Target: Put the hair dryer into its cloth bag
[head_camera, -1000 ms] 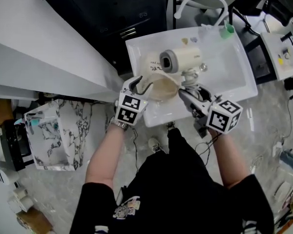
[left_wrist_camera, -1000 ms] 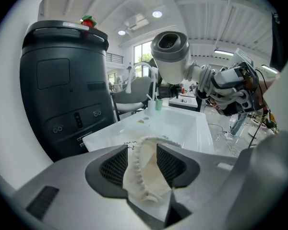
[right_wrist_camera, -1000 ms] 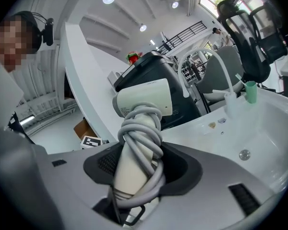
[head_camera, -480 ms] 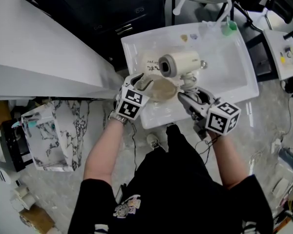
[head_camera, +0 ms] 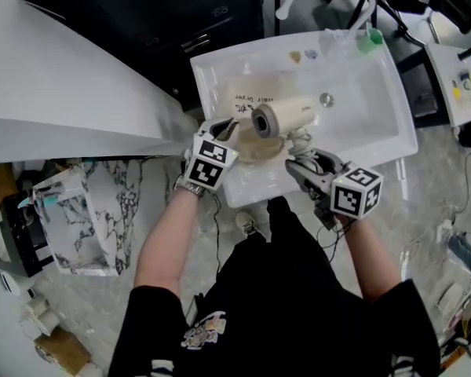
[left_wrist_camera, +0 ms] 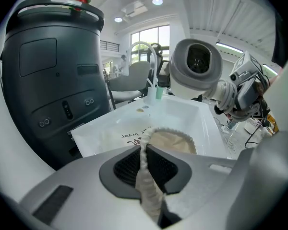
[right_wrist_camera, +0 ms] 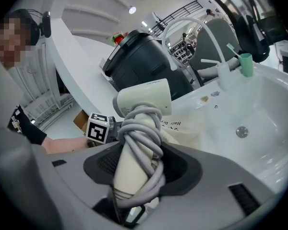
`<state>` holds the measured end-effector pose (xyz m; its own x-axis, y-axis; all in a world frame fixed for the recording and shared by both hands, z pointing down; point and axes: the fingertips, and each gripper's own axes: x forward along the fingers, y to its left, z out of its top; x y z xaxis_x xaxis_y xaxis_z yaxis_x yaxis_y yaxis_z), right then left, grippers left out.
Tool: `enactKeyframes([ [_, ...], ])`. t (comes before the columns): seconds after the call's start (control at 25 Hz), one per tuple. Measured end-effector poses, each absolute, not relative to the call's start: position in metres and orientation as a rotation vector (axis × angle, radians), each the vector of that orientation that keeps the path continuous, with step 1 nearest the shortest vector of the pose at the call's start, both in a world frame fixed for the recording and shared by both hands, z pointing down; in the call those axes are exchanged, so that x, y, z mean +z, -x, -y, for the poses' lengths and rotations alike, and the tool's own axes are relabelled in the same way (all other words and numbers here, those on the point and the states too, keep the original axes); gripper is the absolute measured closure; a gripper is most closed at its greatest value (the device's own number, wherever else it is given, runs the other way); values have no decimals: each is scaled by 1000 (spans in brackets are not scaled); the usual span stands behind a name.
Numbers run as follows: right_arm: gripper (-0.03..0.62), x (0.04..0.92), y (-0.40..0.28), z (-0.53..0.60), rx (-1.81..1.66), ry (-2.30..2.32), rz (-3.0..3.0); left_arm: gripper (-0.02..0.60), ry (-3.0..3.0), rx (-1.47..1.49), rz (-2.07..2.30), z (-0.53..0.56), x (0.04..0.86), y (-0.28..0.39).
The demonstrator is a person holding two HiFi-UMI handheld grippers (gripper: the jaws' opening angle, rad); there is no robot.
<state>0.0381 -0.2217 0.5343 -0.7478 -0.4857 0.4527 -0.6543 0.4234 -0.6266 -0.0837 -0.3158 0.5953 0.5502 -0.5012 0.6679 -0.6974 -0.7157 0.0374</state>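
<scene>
Over the white sink [head_camera: 369, 100], the hair dryer [head_camera: 281, 117] is held in the right gripper [head_camera: 302, 163], whose jaws clamp its handle. The dryer has a short, cream-coloured barrel with a broad grey ring round a dark opening at one end. That end faces the left gripper [head_camera: 228, 128]. A grey cord [right_wrist_camera: 141, 128] is wound in thick loops round the cream handle, and the jaws press on cord and handle together. The barrel lies roughly level, just above the beige cloth bag [head_camera: 247, 100], which lies flat in the sink with dark print on it. The left gripper's jaws have just been closing and now pinch the bag's gathered rim, holding its round mouth open beneath the dryer.
</scene>
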Motion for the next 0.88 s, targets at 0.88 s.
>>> enactKeyframes([
  [0.88,373,621,-2,149,1261,-504,2115,554,-2474,885,947,313,589,86],
])
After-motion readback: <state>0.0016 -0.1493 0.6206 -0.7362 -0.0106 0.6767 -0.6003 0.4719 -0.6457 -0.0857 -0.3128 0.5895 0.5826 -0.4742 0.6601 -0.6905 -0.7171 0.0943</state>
